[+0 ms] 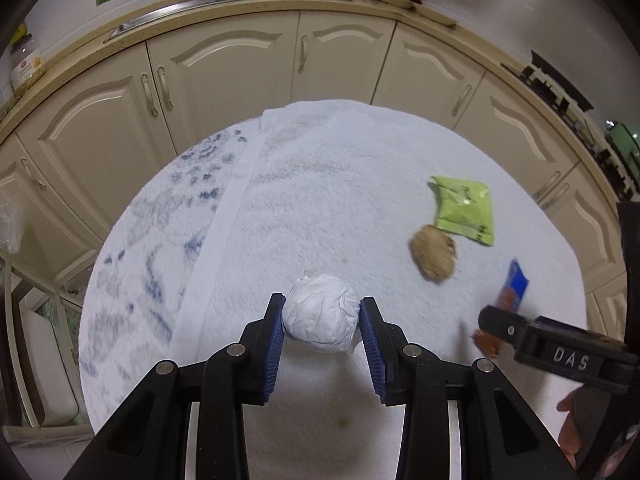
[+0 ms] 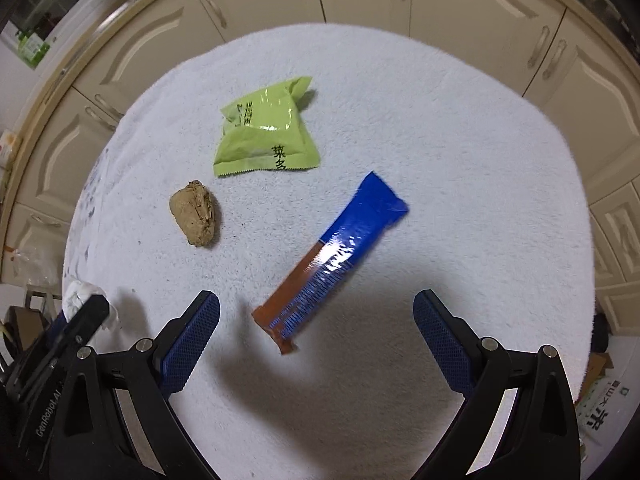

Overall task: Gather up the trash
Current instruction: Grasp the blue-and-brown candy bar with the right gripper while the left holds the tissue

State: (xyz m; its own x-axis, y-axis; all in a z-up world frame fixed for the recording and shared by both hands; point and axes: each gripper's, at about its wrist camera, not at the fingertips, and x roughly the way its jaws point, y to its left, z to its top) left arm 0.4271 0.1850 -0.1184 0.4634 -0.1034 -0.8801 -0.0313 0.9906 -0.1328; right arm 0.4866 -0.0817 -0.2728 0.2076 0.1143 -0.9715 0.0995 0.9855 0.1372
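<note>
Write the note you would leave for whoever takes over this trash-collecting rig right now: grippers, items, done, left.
Left gripper: shut on the crumpled white paper ball.
Right gripper: open, empty, above the towel, with the blue and brown wrapper ahead of it.
Green packet and brown lump lie apart on the towel.
Done: paper ball gripped.
Left: wrapper, packet, lump. No bin in view.

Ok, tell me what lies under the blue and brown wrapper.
The blue and brown wrapper lies flat on the white towel, between the open right fingers. Only towel shows around it; whatever the towel covers beneath cannot be seen.
</note>
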